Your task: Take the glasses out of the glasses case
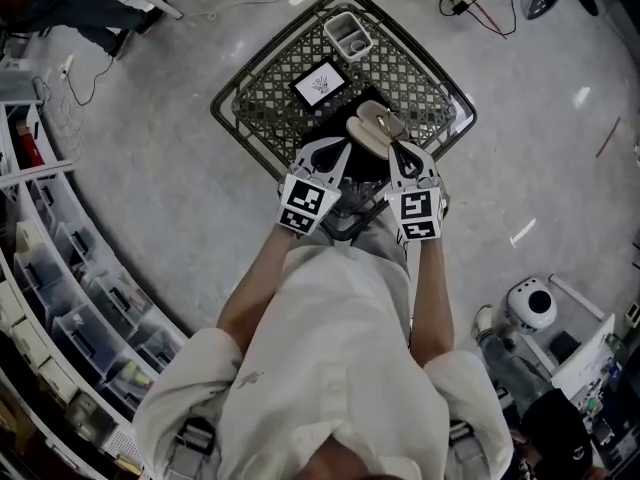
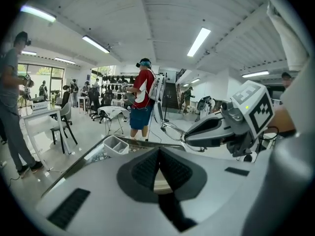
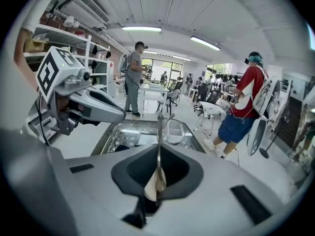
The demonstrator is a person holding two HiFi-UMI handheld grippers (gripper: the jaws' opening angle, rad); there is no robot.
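- A dark metal lattice table (image 1: 262, 96) stands below me on a pale polished floor (image 1: 180, 188). On it are a white compartmented bin (image 1: 349, 34) at the far edge and a white card in a black frame (image 1: 320, 83) nearer the middle.
- Shelves of clear plastic boxes (image 1: 60, 268) curve along my left side. In the room beyond, a person in a red shirt and blue shorts (image 3: 243, 107) stands with their back to me, and a person in grey (image 3: 133, 77) stands at a white desk.
- My own arms and marker cubes cover the near edge of the table in the head view. The lenses of the thin wire-rimmed glasses (image 3: 159, 127) are hard to make out; I see only a faint loop just beside the metal.
- The beige oval glasses case (image 1: 372, 128) lies open above the table's near part, between my two tips.
- My left gripper (image 1: 343, 154) has its pads pressed together at the tips, with the beige case showing in the narrow gap between them.
- My right gripper (image 1: 396, 148) is closed tight on the metal of the glasses, which stands upright out of the jaws.
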